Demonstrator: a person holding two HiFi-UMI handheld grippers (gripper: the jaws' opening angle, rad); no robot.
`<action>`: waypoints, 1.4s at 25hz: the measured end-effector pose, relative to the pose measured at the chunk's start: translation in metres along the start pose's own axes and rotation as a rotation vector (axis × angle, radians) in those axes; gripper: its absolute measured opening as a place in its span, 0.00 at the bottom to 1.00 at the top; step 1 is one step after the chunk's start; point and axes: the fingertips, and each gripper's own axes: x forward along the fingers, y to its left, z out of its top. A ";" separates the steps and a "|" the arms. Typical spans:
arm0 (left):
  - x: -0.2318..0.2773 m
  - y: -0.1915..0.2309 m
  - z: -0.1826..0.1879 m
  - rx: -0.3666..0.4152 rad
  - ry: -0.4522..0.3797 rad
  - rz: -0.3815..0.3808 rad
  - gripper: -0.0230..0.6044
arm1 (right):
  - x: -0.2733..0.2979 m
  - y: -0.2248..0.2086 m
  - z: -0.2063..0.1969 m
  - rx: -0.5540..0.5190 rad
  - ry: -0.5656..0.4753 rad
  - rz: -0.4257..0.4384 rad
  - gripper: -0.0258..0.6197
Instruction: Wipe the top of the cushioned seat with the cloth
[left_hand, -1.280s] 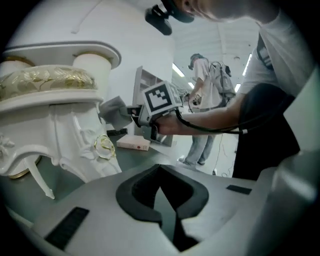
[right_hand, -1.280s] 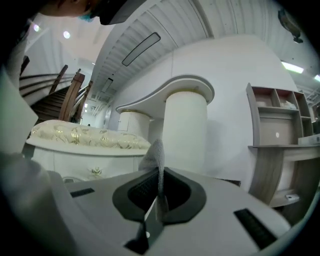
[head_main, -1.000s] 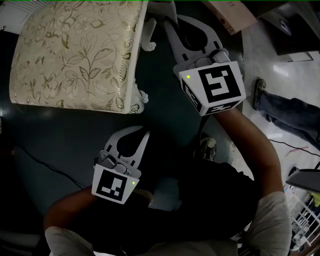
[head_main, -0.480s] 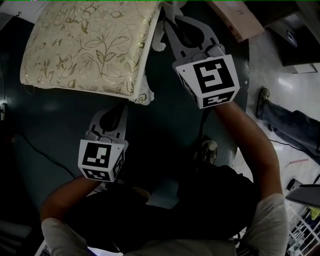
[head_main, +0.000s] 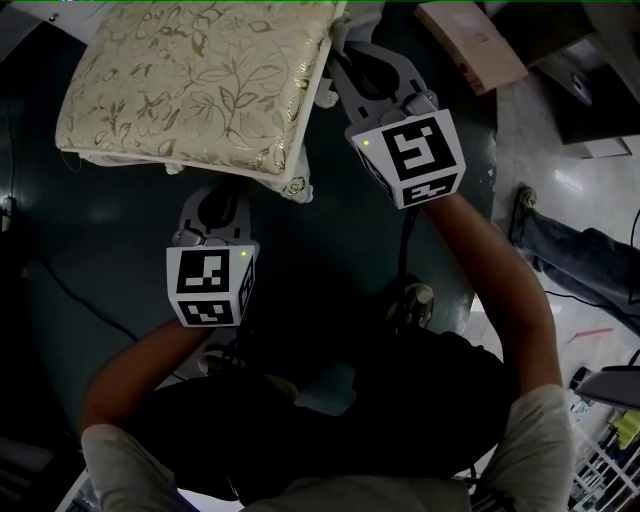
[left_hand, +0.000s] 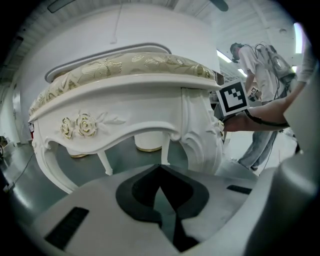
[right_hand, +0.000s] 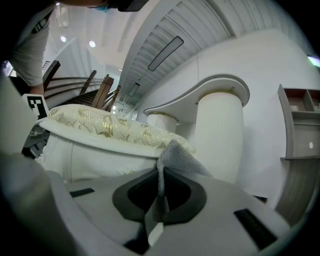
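Note:
The cushioned seat (head_main: 200, 85) has a cream top with a gold leaf pattern on a white carved frame (left_hand: 125, 107). It stands at the upper left of the head view. My right gripper (head_main: 348, 58) reaches along the seat's right edge. It is shut on a grey cloth (right_hand: 177, 157), whose fold sticks up from the jaws just below the cushion (right_hand: 110, 127). My left gripper (head_main: 222, 197) is low in front of the seat's near edge, shut with nothing between its jaws (left_hand: 161, 172). It points at the frame under the cushion.
A cardboard box (head_main: 470, 40) lies at the top right. A person's jeans leg and shoe (head_main: 570, 260) stand on the pale floor to the right. A cable (head_main: 80, 300) runs over the dark floor at the left. A white round pedestal (right_hand: 220, 135) rises behind the seat.
My left gripper has moved up and left to the seat's near edge. The right gripper stays by the seat's right side with the cloth. The seat sits further right in view.

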 end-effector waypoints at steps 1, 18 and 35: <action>0.000 -0.001 0.001 0.000 -0.002 0.000 0.06 | 0.000 0.001 0.000 0.002 -0.001 0.005 0.07; -0.005 0.000 0.010 0.029 -0.030 0.014 0.06 | -0.032 0.048 0.020 -0.127 -0.087 0.172 0.07; -0.009 0.000 0.012 0.034 -0.042 0.014 0.06 | -0.064 0.094 0.032 -0.102 -0.108 0.316 0.07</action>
